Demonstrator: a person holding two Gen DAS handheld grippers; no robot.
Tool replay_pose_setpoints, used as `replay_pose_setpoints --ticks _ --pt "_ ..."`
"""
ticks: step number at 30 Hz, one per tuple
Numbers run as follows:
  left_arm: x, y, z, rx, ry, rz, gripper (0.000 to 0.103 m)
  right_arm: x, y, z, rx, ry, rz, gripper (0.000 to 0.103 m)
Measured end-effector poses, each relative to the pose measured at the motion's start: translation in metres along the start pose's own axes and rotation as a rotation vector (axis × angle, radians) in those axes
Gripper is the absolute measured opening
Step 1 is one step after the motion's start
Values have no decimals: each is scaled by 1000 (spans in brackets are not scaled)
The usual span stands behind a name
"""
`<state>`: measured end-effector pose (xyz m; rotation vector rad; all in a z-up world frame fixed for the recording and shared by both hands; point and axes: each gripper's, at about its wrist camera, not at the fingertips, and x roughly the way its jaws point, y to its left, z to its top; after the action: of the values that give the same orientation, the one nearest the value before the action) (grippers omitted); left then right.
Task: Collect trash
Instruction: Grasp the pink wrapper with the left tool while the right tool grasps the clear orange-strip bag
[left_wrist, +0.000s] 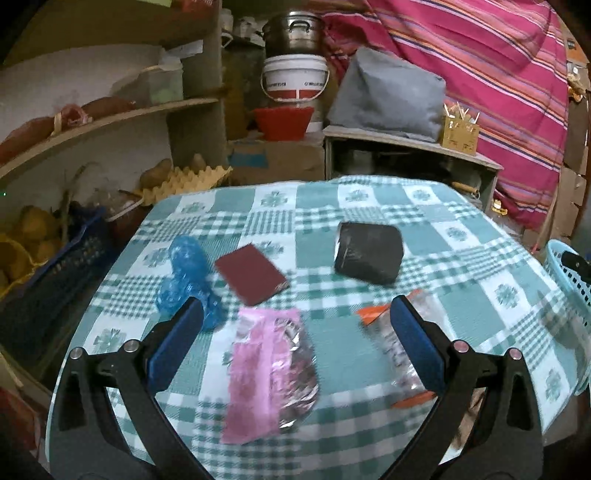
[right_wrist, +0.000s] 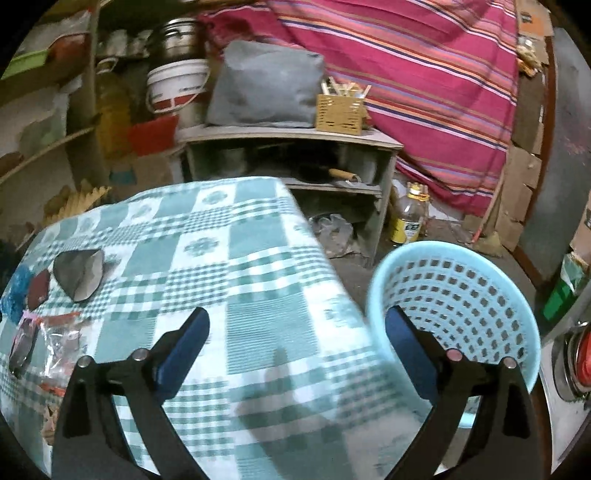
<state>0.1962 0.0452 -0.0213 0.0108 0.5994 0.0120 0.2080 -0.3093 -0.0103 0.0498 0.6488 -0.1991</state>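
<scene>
Trash lies on a green checked tablecloth (left_wrist: 369, 206). A pink and silver foil wrapper (left_wrist: 269, 373) sits between the fingers of my left gripper (left_wrist: 295, 314), which is open above it. A clear wrapper with orange ends (left_wrist: 388, 332) lies by its right finger. Farther off are a crumpled blue plastic bag (left_wrist: 184, 273), a maroon booklet (left_wrist: 251, 275) and a black packet (left_wrist: 369, 254). My right gripper (right_wrist: 297, 321) is open and empty over the table's right edge, beside a light blue perforated basket (right_wrist: 461, 295) on the floor. The black packet (right_wrist: 79, 273) shows at its far left.
Shelves with egg trays (left_wrist: 184, 181), a dark blue crate (left_wrist: 55, 273) and fruit stand left of the table. Behind it are a low cabinet (right_wrist: 288, 162) with a grey cushion, a white bucket (left_wrist: 295, 79), a pot and a striped pink cloth. A bottle (right_wrist: 408, 218) stands on the floor.
</scene>
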Motion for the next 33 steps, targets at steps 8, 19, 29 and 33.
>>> replay_pose_setpoints --ticks 8,19,29,33 --pt "21 17 -21 -21 113 -25 98 0 40 -6 -50 9 48 97" --pt "51 23 -34 -33 275 -46 98 7 73 -11 -96 34 85 97" --pt "63 22 -35 -36 332 -46 92 9 94 -12 -122 37 103 97" --pt "61 15 -34 23 296 -47 61 8 101 -12 -129 37 120 97"
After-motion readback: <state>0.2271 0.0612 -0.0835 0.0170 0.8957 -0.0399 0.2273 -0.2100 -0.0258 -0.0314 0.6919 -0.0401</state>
